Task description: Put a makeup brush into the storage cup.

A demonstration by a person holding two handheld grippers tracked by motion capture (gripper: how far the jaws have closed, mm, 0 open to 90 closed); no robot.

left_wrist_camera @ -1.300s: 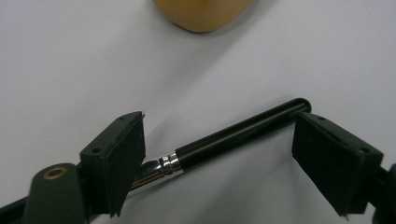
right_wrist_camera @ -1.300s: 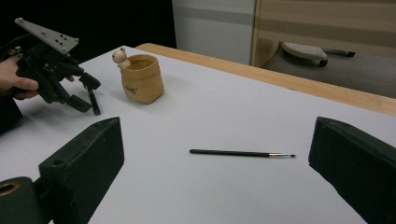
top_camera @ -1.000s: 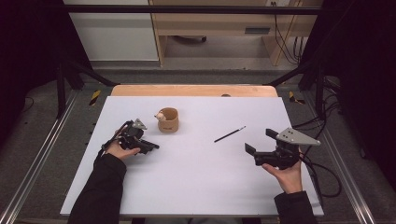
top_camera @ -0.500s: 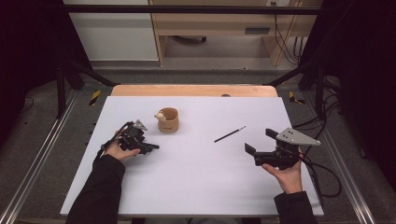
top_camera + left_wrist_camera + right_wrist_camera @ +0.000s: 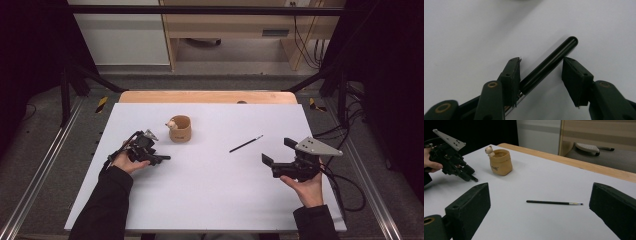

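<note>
Left gripper (image 5: 541, 68) half-closed, jaws just closing around black pen (image 5: 549, 65), far pad clear of it. Right gripper (image 5: 280, 154) wide open, empty, thin paintbrush (image 5: 554, 202) lying ahead on table (image 5: 215, 200).

Left gripper (image 5: 159, 158) low at the table, jaws just closing partway, right gripper (image 5: 278, 154) raised, jaws wide apart

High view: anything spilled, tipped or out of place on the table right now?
Nothing stands out. The cup stands upright, the paintbrush lies flat on the white table, nothing spilled. The left tongs have just been closing around a black pen that lies slantwise between them.
</note>
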